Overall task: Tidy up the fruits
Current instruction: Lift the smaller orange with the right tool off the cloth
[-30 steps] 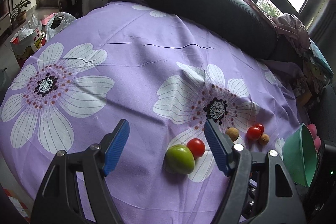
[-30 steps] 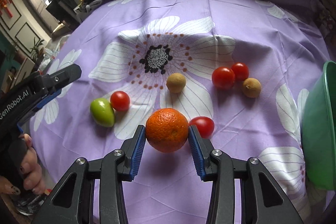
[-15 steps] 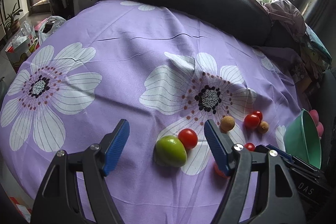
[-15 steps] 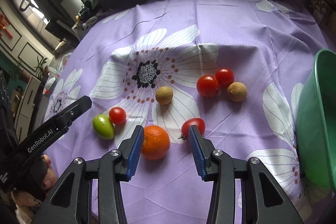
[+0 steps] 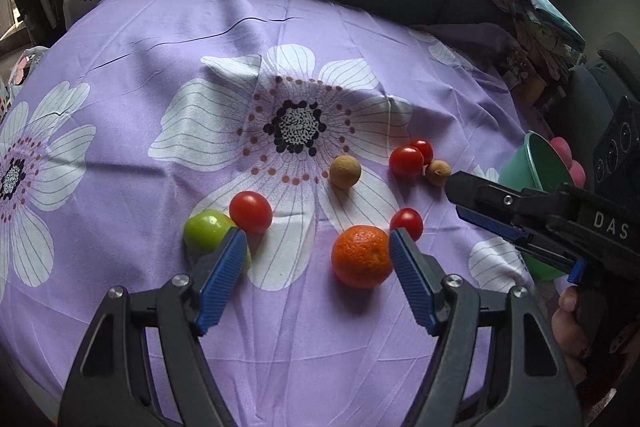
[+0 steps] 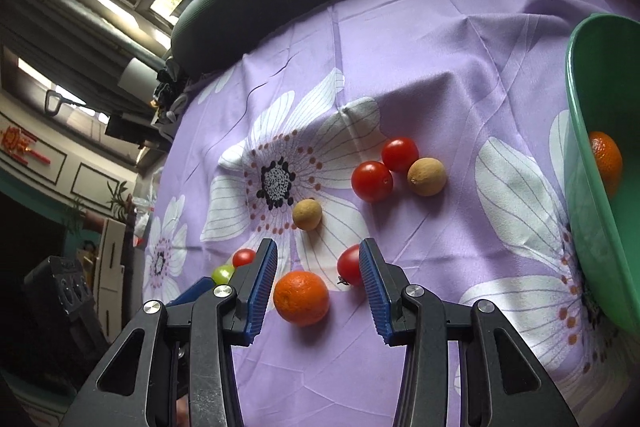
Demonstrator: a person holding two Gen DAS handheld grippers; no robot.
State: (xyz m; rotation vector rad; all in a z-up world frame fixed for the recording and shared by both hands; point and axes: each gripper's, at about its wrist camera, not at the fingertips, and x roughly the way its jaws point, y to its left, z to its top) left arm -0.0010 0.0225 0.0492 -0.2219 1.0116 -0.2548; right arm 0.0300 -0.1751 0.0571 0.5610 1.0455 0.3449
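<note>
On the purple flowered cloth (image 5: 120,75) that covers the tabletop, the fruits lie loose in a scattered group. Nearest sits an orange (image 5: 362,255), with a red tomato (image 5: 407,223) just beside it on its far right. To the left, a green fruit (image 5: 206,235) touches another red tomato (image 5: 251,211). Farther off, a tan round fruit (image 5: 345,171) lies alone near the printed flower's dark centre. To its right, two red tomatoes (image 5: 406,161) sit pressed together, with a second tan fruit (image 5: 437,172) touching them.

At the right edge of the cloth stands a green bowl (image 6: 592,227), tilted toward the right wrist camera; a second orange (image 6: 606,163) rests inside against its wall.

Low over the near part of the cloth, the left gripper (image 5: 316,247) has its jaws spread wide and empty, the left one in front of the green fruit and the right one beside the orange. The right gripper (image 6: 318,267) also has its jaws spread apart, gripping nothing; the orange (image 6: 301,297) lies on the cloth between them without touching either. In the left wrist view that gripper reaches in from the right, in front of the bowl.
</note>
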